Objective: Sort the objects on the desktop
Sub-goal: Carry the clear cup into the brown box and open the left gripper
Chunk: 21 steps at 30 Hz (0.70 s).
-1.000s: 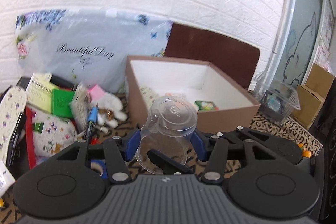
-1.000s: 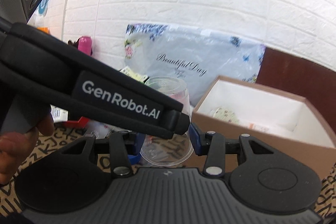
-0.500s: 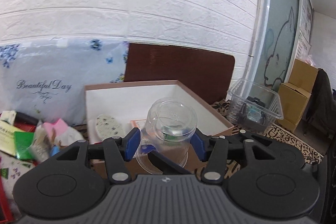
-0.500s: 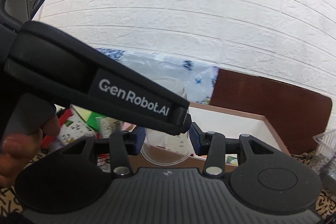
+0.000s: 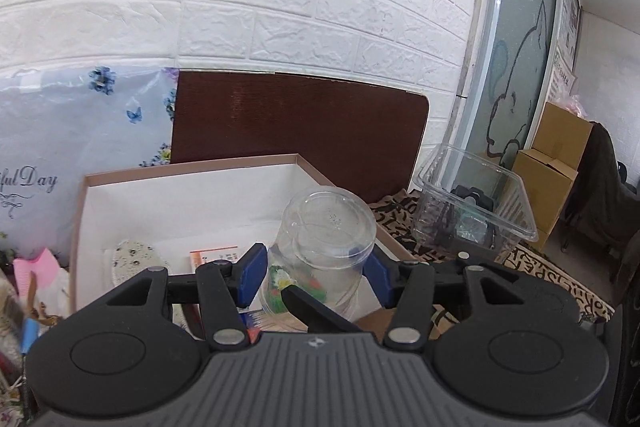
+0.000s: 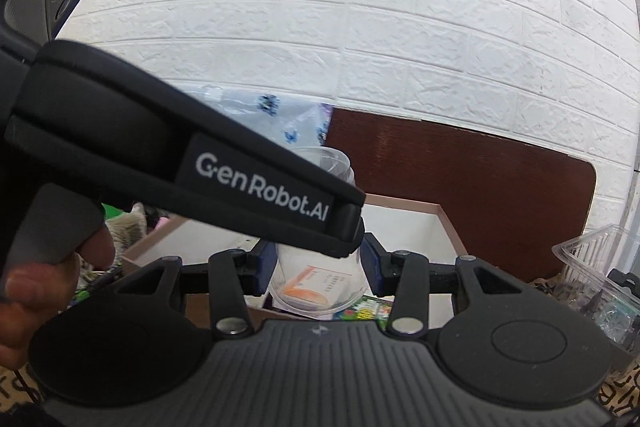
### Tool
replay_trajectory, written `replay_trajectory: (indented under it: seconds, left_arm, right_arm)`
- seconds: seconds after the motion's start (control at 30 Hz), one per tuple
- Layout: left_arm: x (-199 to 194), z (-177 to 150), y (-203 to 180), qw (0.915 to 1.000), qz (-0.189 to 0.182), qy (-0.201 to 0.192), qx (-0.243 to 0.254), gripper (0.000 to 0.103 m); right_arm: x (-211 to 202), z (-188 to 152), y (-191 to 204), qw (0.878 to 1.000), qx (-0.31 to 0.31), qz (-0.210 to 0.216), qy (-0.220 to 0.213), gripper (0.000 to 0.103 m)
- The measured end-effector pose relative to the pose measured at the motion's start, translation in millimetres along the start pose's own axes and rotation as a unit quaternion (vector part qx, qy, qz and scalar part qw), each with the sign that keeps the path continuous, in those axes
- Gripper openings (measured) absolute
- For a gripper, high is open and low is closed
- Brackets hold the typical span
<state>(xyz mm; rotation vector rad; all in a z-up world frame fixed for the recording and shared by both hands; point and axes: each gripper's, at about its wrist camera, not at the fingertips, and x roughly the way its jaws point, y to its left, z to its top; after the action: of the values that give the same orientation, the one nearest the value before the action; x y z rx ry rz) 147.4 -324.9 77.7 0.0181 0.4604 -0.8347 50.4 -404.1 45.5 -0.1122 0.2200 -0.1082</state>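
Both claws [image 5: 316, 277] carried cup [image 5: 326, 227] over box [image 5: 192, 203].

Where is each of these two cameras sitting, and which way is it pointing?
Left wrist view: sits on the left gripper, looking forward along its blue fingers at the clear plastic cup they clamp, over the brown box.
Right wrist view: sits on the right gripper, facing the wall; the left gripper's black body and the person's hand show in it.
Shared: cup, box, clear plastic tray.
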Motion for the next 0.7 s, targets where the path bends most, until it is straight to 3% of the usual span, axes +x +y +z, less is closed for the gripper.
replay_trajectory:
  seconds: [0.2,0.27,0.33,0.37,0.47,0.53,0.7]
  left_arm:
    - [40,9,11,0.9999,0.002,0.004,-0.016,0.061]
    - [52,9,20,0.9993,0.018,0.002,-0.033,0.070]
    - [56,8,31,0.9977,0.029,0.005,-0.061,0.085]
    - [56,7,38,0.9965,0.027,0.008,-0.078,0.086]
    - [49,3,49,0.9947,0.022,0.010,-0.101,0.088]
    - [44,2,53,0.9944,0.030,0.003,-0.101,0.093]
    - [33,0,59,0.9936,0.039,-0.007,-0.106,0.094]
  right_arm:
    - [32,0,-24,1.000,0.022,-0.009,0.007,0.044]
    - [48,-2,-31,0.999,0.029,-0.016,0.013,0.045]
    - [64,-5,-35,0.999,0.025,-0.034,0.024,0.048]
    - [72,-8,-36,0.998,0.019,-0.044,0.038,0.050]
    - [87,-17,-38,0.995,0.010,-0.058,0.078,0.069]
    - [83,-23,-40,0.995,0.019,-0.068,0.070,0.078]
    - [75,-28,-50,0.994,0.057,-0.070,0.054,0.088]
